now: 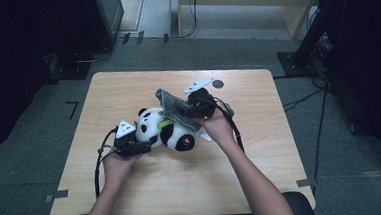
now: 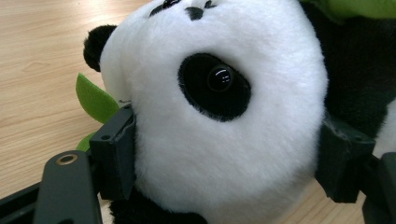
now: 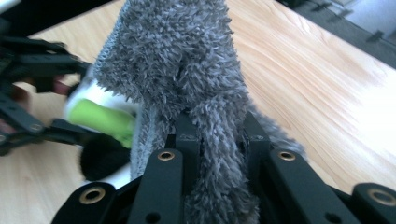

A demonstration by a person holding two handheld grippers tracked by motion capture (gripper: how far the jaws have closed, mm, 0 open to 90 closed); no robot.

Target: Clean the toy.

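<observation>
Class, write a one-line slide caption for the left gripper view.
Left gripper clamps the plush panda's head, its green leaf behind, above the wooden table.

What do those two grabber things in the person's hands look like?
Both are black. The left claw has two chunky, blocky jaws on flat black bars with brass-ringed holes. The right claw has the same black bars and brass rings. In the high view each carries a pale three-cornered plate on top, and a black cable trails from each. The arms show no sleeves.
</observation>
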